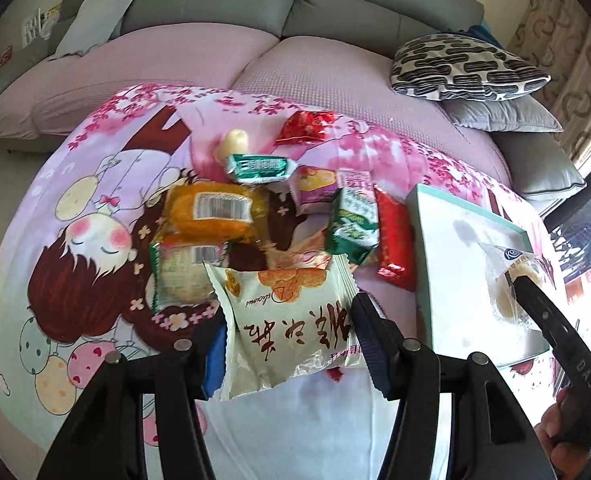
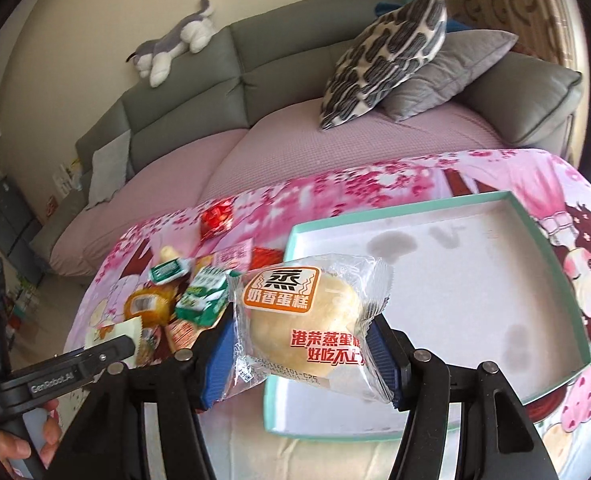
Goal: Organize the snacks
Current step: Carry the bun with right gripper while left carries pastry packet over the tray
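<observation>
While each claw grips a snack, box rim seems clear.

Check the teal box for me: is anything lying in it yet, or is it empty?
Empty. The teal box shows only its bare, stained white floor; the cake packet is above it in the right gripper, not lying inside.

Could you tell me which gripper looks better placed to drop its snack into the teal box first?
Right: its steamed cake already hangs over the teal box, while the left gripper's white snack pack is beside it.
</observation>
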`<state>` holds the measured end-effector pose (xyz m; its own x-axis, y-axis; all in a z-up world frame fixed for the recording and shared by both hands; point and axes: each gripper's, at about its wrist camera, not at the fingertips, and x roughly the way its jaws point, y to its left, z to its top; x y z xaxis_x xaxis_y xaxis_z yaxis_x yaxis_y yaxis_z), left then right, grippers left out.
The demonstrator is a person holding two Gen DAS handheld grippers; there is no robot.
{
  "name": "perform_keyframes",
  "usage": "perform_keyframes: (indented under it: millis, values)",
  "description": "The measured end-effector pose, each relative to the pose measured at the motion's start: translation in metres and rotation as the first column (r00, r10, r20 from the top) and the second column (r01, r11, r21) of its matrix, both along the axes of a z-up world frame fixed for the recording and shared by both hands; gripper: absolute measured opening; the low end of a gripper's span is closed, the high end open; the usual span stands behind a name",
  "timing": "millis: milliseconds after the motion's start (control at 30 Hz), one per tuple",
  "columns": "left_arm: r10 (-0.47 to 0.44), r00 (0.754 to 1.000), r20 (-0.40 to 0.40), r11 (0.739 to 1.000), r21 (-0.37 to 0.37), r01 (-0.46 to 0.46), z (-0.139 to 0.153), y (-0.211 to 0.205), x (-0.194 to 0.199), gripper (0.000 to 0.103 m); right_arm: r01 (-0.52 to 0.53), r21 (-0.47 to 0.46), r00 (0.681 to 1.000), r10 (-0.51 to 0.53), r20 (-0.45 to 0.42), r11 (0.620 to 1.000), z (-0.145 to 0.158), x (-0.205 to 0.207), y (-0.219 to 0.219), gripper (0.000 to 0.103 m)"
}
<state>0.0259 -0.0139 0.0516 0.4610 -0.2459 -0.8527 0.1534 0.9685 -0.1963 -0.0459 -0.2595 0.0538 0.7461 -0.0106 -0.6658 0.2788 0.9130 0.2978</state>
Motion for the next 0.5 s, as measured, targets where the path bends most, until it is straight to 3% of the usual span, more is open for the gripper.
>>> perform_keyframes:
  millis: [200, 400, 500]
  values:
    - [-0.108, 0.993, 0.044, 0.992, -0.058, 0.111, 0.014, -0.058, 0.016, 0.059, 0.165, -0.042, 0.986, -0.165, -0.010, 0.985, -0.005, -0.004, -0.052, 0.063]
    - [-0.197, 0.975, 0.098, 0.978, -0.053, 0.203, 0.015, -0.124, 0.032, 0.059, 0.241, -0.047, 0.970, -0.241, -0.001, 0.969, -0.013, -0.001, -0.082, 0.063]
    - [-0.241, 0.967, 0.079, 0.966, -0.071, 0.247, 0.001, -0.153, 0.041, 0.059, 0.259, -0.051, 0.966, -0.260, -0.010, 0.964, -0.020, 0.005, -0.093, 0.063]
